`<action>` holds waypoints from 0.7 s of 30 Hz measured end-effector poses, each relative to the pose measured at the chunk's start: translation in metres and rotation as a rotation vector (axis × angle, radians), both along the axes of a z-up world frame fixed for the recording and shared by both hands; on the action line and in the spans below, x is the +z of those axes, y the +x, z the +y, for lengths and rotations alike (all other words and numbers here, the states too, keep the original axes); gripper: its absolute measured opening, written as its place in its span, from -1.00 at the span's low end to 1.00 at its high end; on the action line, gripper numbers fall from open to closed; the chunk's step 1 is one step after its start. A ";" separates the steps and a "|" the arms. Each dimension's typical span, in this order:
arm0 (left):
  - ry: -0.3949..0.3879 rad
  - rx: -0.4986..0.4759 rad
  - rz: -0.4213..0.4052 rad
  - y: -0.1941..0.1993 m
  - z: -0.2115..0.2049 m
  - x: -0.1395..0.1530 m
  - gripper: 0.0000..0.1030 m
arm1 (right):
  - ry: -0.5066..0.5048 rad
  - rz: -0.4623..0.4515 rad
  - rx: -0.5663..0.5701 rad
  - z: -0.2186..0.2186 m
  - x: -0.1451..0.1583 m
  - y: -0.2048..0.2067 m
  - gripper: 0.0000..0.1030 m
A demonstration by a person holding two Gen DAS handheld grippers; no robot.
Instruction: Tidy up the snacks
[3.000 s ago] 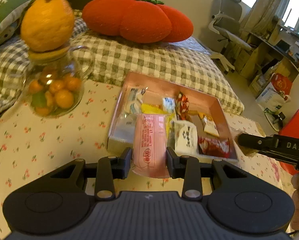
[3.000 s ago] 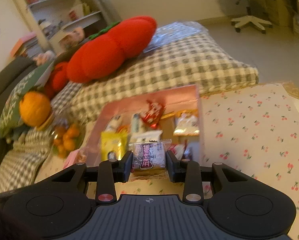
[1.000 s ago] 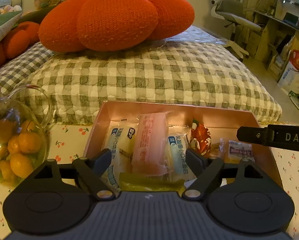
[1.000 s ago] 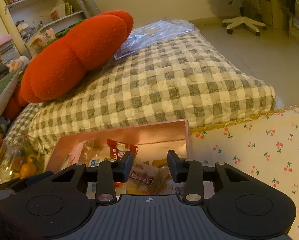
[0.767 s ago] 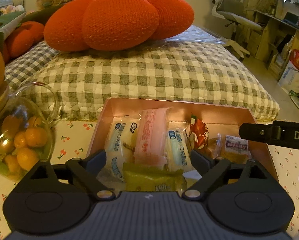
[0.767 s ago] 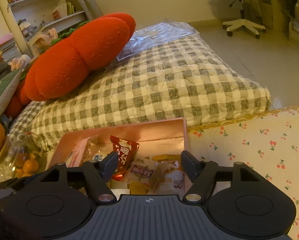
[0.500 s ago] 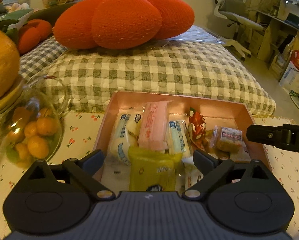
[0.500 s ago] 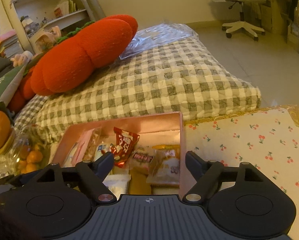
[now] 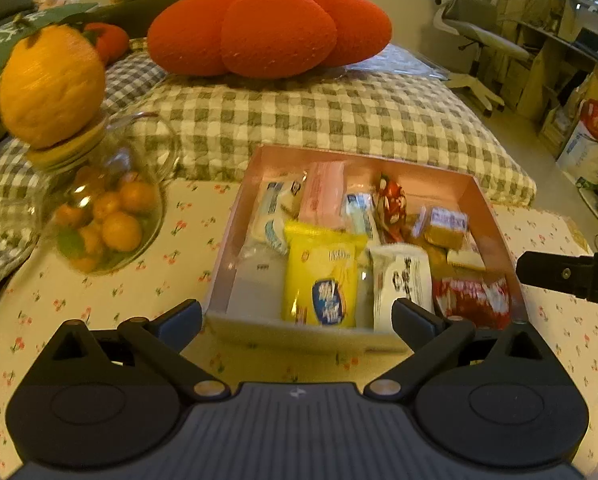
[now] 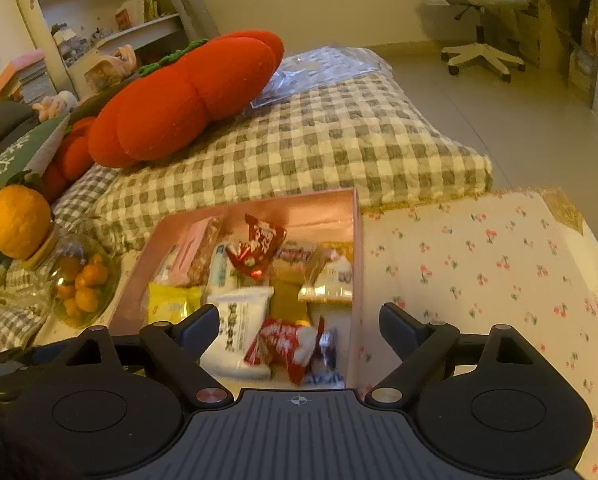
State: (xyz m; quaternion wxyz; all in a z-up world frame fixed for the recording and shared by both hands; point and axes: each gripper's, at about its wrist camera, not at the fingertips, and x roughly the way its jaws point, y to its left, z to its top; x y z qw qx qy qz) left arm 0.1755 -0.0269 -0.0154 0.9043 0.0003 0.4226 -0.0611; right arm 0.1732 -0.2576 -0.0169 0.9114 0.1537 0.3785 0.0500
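Pretty much wrapped up by the look of it. Pink box (image 9: 495, 220) in the middle of the left wrist view, packed: yellow pouch (image 9: 322, 276) and white packet (image 9: 404, 278) along the near edge, red wrapper (image 9: 471, 300) in the lower right corner, pale pink bar (image 9: 324, 196) and blue-and-white sticks (image 9: 273, 210) toward the back, little brown cake pack (image 9: 445, 226) on the right side. Same box in the right wrist view, centre-left, red foil bag (image 10: 259, 248) sticking up near the far wall.

Left gripper (image 9: 297, 318) spread wide, jaws just been opening, nothing between them, only the box's near wall showing through the gap. Right gripper (image 10: 299, 322) also wide, also just been opening, nothing gripped, red wrapper lying below in the box.

No loose snacks anywhere on the cherry-print tablecloth (image 10: 479, 264) in either view. Glass jug of small oranges (image 9: 103, 220) at the left, untouched, not really part of the job. Probably nothing left besides maybe tidying the pile, which looks a bit jumbled. Can't tell if more snacks sit outside the frames.
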 end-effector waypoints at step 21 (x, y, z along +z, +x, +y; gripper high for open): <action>0.013 0.029 0.021 -0.067 0.017 0.003 0.99 | -0.066 0.019 0.033 0.028 -0.002 -0.077 0.74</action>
